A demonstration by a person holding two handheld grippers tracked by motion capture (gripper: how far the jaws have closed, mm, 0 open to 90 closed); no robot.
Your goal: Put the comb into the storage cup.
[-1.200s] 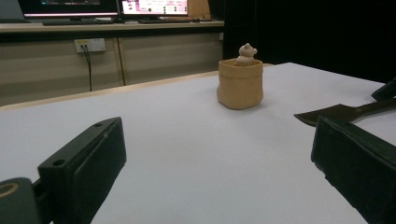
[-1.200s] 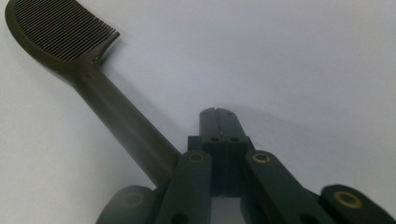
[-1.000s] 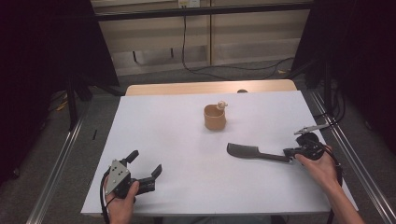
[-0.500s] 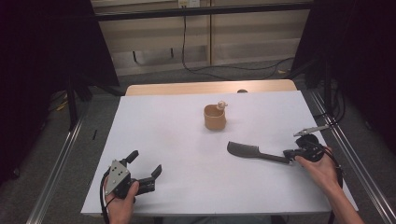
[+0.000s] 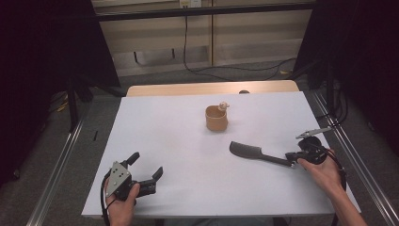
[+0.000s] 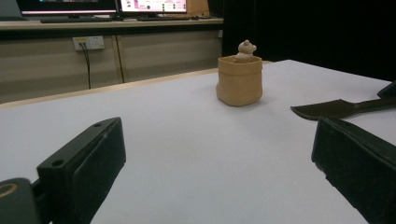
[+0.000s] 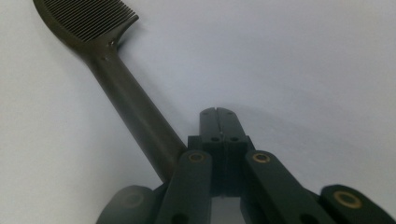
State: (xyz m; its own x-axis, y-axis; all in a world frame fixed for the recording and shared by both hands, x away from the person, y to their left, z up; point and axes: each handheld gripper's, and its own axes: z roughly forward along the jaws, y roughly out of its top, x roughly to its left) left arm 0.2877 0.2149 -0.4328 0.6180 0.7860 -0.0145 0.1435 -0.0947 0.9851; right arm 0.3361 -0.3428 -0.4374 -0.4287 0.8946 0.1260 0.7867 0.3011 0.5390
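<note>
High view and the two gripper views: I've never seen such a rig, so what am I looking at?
A person works at a white table with a hand-held two-jaw gripper in each hand. The high view looks down from above. Each gripper view comes from a camera riding on that gripper, looking along its black jaws. On the table are a tan pot with a small figure at its rim, and a black comb. The left gripper is open and holds nothing. The right gripper is shut with nothing between its jaws; the comb's handle runs beside them and under the gripper's body.
</note>
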